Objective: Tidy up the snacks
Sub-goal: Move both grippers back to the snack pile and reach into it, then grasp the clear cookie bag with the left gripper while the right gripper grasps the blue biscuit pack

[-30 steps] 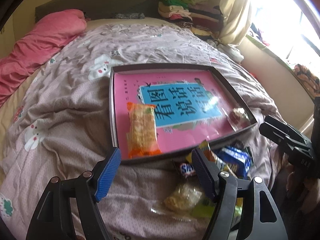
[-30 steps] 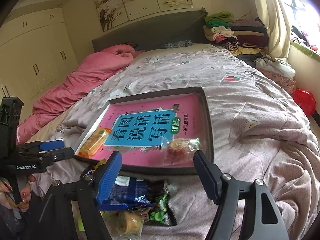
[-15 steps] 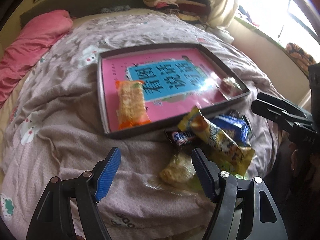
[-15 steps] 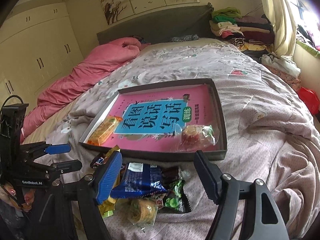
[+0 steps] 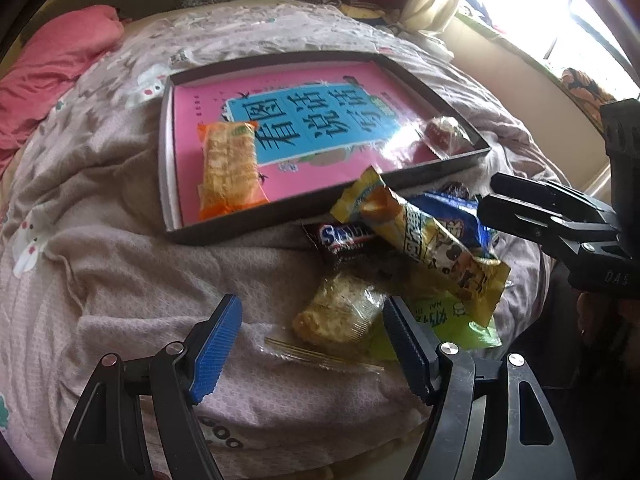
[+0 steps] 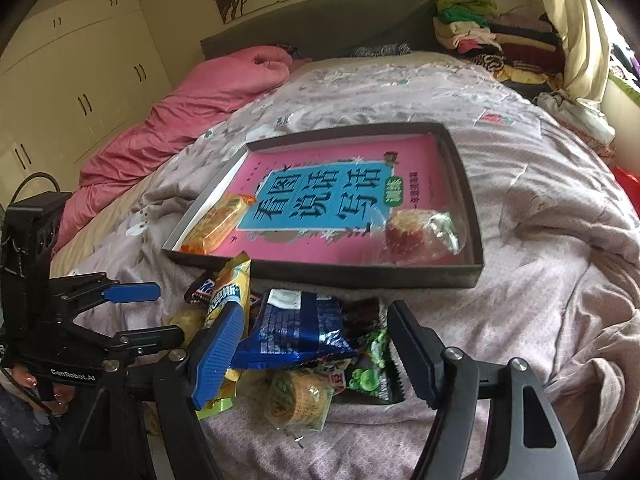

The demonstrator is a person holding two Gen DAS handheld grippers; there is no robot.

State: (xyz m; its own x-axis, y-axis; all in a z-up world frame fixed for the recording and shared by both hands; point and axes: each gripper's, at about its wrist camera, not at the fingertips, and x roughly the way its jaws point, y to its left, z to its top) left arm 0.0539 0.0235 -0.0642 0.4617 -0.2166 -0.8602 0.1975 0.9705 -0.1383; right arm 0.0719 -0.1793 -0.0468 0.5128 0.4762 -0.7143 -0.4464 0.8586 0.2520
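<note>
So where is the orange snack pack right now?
The orange snack pack lies inside the dark tray, at its left end in the left wrist view, on the pink book and apart from the snack pile outside the tray.

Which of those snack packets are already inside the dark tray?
Two: the orange cracker packet at the tray's left side, and the clear-wrapped reddish cake at its right corner. All others lie piled on the bedspread outside.

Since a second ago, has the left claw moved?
Yes. The left claw has dropped toward the loose snack pile, and the tray now sits farther up its view.
</note>
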